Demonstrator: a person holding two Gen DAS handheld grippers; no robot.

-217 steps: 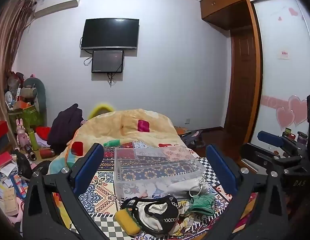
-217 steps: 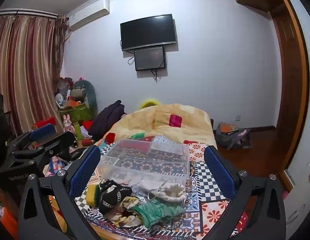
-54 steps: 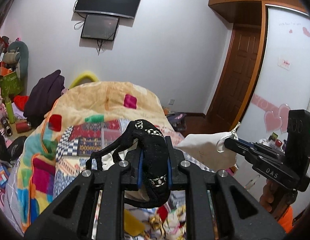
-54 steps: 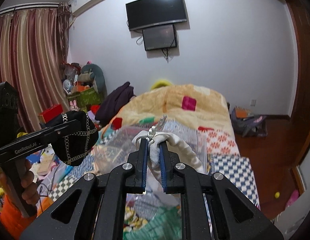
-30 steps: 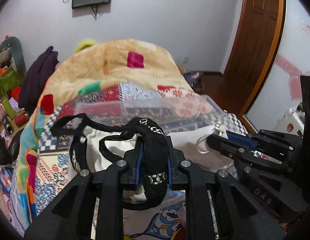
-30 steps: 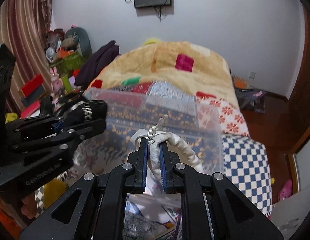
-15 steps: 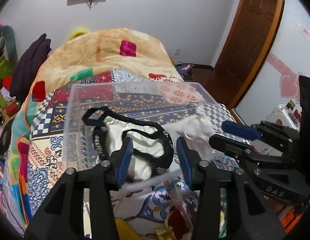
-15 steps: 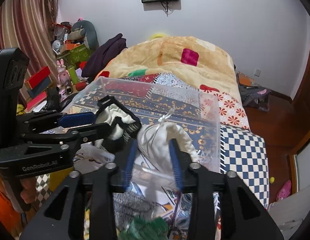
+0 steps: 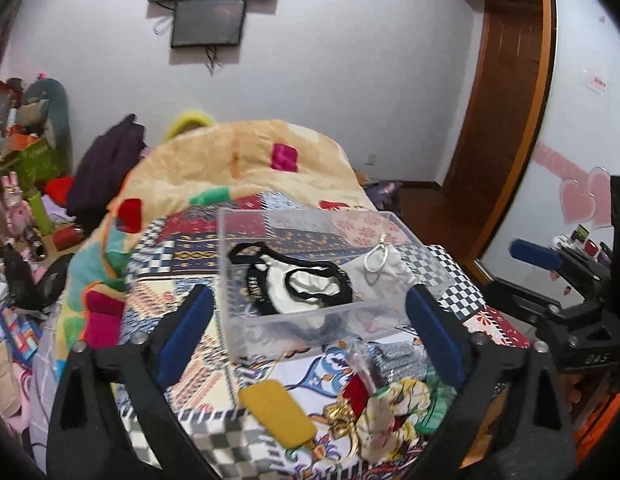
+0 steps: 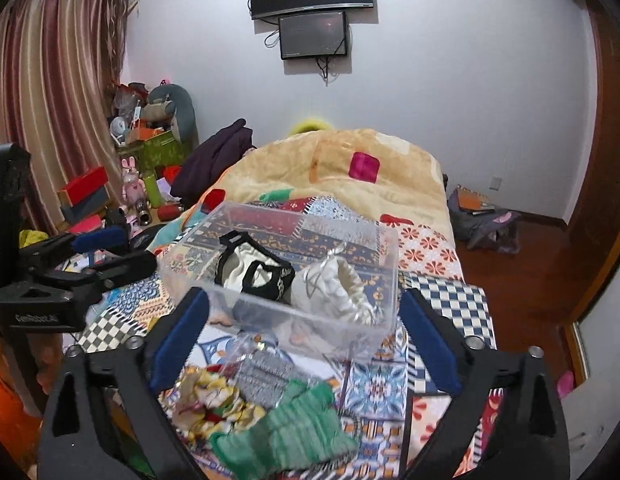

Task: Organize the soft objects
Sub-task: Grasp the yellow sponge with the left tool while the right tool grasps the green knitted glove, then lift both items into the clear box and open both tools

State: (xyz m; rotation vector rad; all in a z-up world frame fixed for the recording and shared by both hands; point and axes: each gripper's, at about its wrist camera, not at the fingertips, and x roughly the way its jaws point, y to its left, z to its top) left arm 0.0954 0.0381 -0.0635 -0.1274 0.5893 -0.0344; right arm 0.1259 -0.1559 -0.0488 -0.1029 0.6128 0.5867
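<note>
Both the left gripper [image 9: 310, 336] and right gripper [image 10: 304, 334] gape wide, holding nothing. Inside the clear plastic box [image 9: 246, 320] lie a black-trimmed white garment [image 9: 298, 282] and, beside it, a crumpled white drawstring pouch [image 9: 384, 266].

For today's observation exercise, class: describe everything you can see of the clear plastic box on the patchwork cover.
The clear plastic box is rectangular, open-topped and see-through, with no lid in view. It sits upright on the patterned patchwork cover. Inside lie a black-edged white fabric pouch and, beside it to the right, a white drawstring bag. Loose soft things lie in front of its near wall. Neither pair of tongs touches it.
</note>
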